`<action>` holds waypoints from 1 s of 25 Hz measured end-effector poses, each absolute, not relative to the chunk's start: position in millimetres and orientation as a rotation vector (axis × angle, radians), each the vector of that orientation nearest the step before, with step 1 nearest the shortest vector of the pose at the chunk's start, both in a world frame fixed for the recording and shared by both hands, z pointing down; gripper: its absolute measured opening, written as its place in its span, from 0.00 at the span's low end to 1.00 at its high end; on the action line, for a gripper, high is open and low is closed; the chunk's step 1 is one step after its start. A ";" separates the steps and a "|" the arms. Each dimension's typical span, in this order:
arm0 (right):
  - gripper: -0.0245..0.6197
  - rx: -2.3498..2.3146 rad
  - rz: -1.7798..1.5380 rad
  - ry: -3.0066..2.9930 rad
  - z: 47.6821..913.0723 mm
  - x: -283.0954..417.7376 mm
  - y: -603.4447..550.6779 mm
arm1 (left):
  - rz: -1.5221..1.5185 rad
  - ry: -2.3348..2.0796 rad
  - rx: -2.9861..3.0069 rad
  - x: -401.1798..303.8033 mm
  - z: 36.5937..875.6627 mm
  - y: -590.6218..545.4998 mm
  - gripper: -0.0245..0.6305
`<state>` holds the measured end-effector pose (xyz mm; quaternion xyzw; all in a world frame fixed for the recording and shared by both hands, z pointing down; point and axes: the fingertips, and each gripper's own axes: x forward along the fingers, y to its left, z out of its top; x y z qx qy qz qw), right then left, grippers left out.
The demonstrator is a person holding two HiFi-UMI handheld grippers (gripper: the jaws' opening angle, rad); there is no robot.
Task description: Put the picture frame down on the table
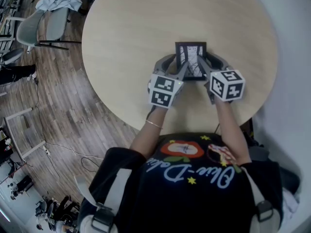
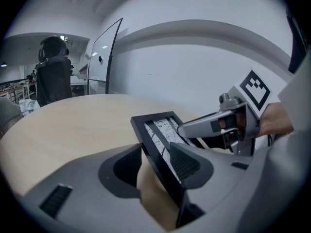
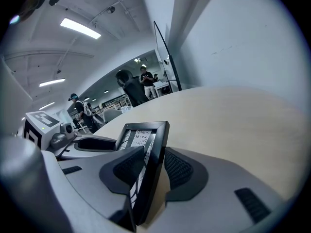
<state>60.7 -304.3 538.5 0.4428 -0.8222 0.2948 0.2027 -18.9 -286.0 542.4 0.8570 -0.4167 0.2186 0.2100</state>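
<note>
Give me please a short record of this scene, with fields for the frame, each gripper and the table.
picture frame: black, printed sheet inside, tilted, not lying flat; contact of its lower edge with the table cannot be told
left gripper: jaws closed on the frame's left side
right gripper: jaws closed on the frame's right side
table: round, light wood
task state: frame held by both grippers, not yet laid down

Picture frame (image 1: 190, 61): black rim, white insert w/ dark print, portrait. Sits just above centre of head view, over the round table (image 1: 126, 28). Tilted, not flat. L & R edges clamped in left gripper (image 2: 155, 161) & right gripper (image 3: 148, 166). Bottom-edge contact w/ tabletop: can't tell.
</note>
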 end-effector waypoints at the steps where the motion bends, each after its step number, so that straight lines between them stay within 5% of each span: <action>1: 0.21 1.237 0.828 -2.291 539.9 60.9 -304.7 | 0.614 -1.163 2.382 -18.9 543.3 -286.2 0.29; 25: 0.21 1.221 0.794 -2.206 554.8 62.1 -309.0 | 0.700 -1.192 2.320 -17.7 555.1 -289.8 0.29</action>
